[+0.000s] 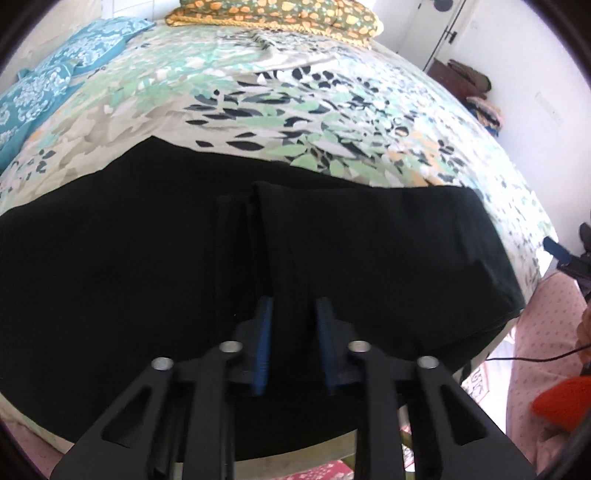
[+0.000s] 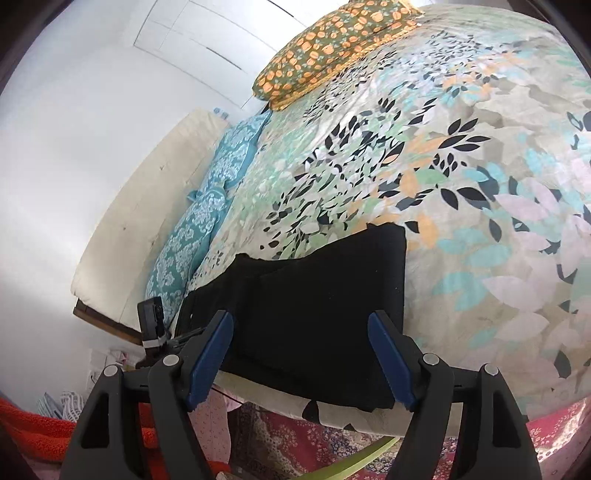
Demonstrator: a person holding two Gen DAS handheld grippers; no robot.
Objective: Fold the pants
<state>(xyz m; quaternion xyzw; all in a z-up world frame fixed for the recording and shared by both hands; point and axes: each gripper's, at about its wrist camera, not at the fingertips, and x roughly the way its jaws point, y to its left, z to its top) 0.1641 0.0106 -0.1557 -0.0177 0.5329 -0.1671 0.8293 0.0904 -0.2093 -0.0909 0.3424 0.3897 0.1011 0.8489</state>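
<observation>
The black pants lie on the bed near its front edge, with one part folded over another. My left gripper is shut on a raised fold of the black pants between its blue pads. In the right wrist view the pants lie flat at the bed's edge, partly folded. My right gripper is wide open and empty, its blue pads standing either side of the pants' near edge, just off the bed.
The bed has a leaf-patterned cover. An orange-green floral pillow lies at the head, a turquoise cloth along the far side. A patterned rug covers the floor. The left gripper's body shows at left.
</observation>
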